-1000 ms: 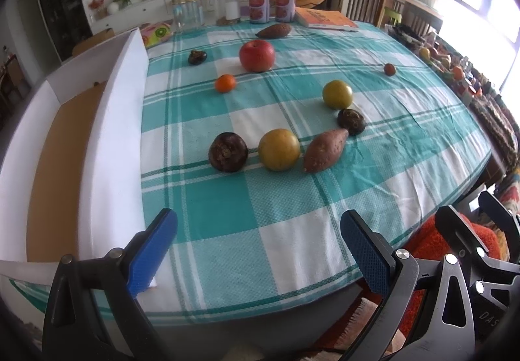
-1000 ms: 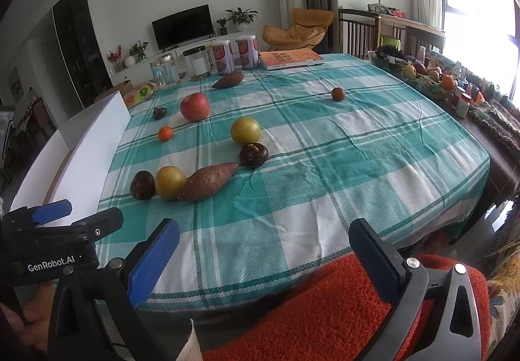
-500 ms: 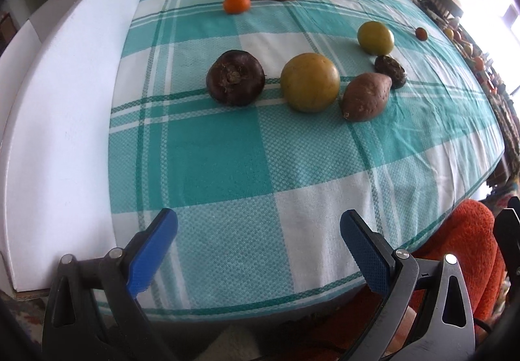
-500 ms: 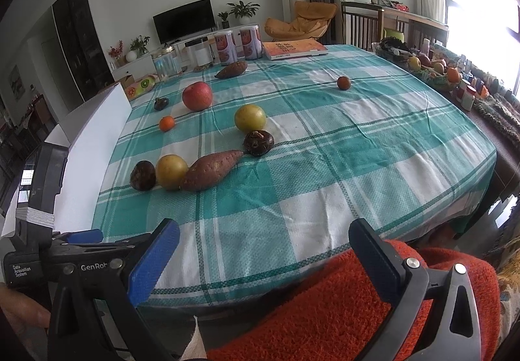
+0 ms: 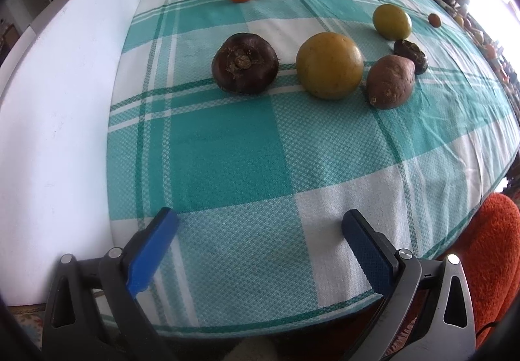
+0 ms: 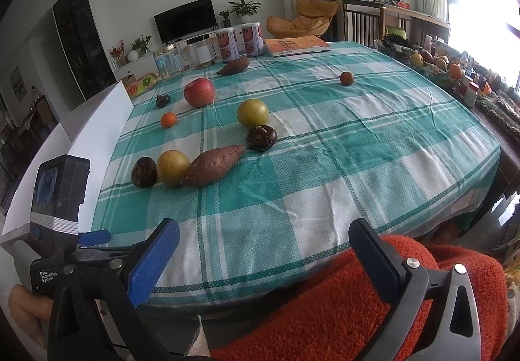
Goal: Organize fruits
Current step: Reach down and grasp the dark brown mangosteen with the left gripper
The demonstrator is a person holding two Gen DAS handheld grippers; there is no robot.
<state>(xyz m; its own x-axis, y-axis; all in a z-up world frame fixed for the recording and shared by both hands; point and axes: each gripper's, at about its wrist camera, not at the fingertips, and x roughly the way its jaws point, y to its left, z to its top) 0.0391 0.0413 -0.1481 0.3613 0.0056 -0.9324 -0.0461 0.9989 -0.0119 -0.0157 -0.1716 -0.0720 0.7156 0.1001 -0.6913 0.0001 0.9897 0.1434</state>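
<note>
Lying diagonally, sweet potato (image 6: pixel 213 166), tapered tip toward the far right; both tools (image 5: pixel 260 235) (image 6: pixel 265 250) spread, empty.

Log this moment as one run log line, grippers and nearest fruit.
left gripper: open, empty, low over tablecloth | right gripper: open, empty, at table edge | nearest ahead of left: dark round fruit | fruits in white box: none seen

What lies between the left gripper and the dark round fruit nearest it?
Only bare checked tablecloth. The left wrist view shows nothing on the stretch from the open left gripper to the dark round fruit.
</note>
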